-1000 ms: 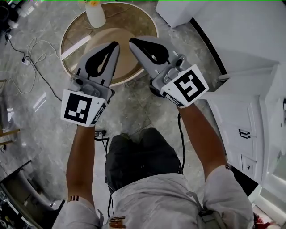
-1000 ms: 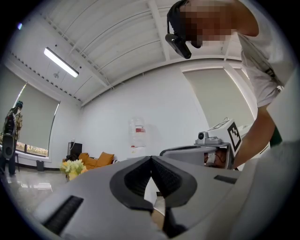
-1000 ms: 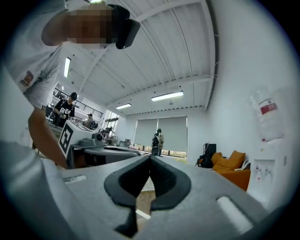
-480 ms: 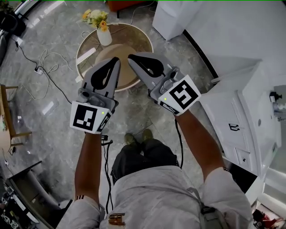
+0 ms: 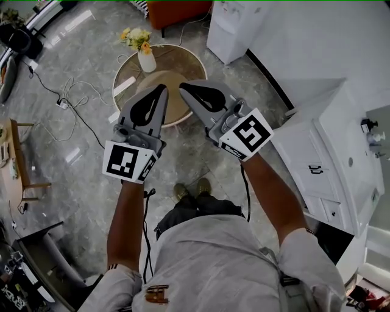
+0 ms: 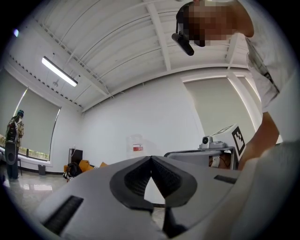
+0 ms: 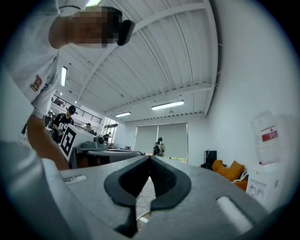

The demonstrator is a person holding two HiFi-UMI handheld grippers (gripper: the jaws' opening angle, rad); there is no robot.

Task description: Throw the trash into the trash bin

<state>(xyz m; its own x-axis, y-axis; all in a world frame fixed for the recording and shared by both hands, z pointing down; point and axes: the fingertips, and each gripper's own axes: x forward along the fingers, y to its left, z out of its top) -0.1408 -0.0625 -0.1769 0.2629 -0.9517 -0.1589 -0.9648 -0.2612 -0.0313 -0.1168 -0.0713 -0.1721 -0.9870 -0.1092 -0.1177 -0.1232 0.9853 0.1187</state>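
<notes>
Both grippers are held side by side at chest height, pointing away from me over the floor. My left gripper (image 5: 163, 89) is shut with nothing between its jaws; in the left gripper view its tips (image 6: 151, 158) meet against a white wall. My right gripper (image 5: 182, 86) is likewise shut and empty, and its tips (image 7: 150, 158) meet in the right gripper view. The two tips are a short gap apart, above a round table (image 5: 186, 66) far below. No trash and no trash bin show in any view.
A white vase with flowers (image 5: 145, 58) stands on the round table. Cables (image 5: 67, 97) trail over the grey floor at left. White cabinets (image 5: 329, 152) line the right side. An orange seat (image 5: 183, 9) and a white unit (image 5: 234, 27) stand beyond. People stand across the room (image 7: 159, 148).
Both grippers have risen together, still shut and side by side. The view has climbed too, so the table and floor look smaller and farther, and my feet now show.
</notes>
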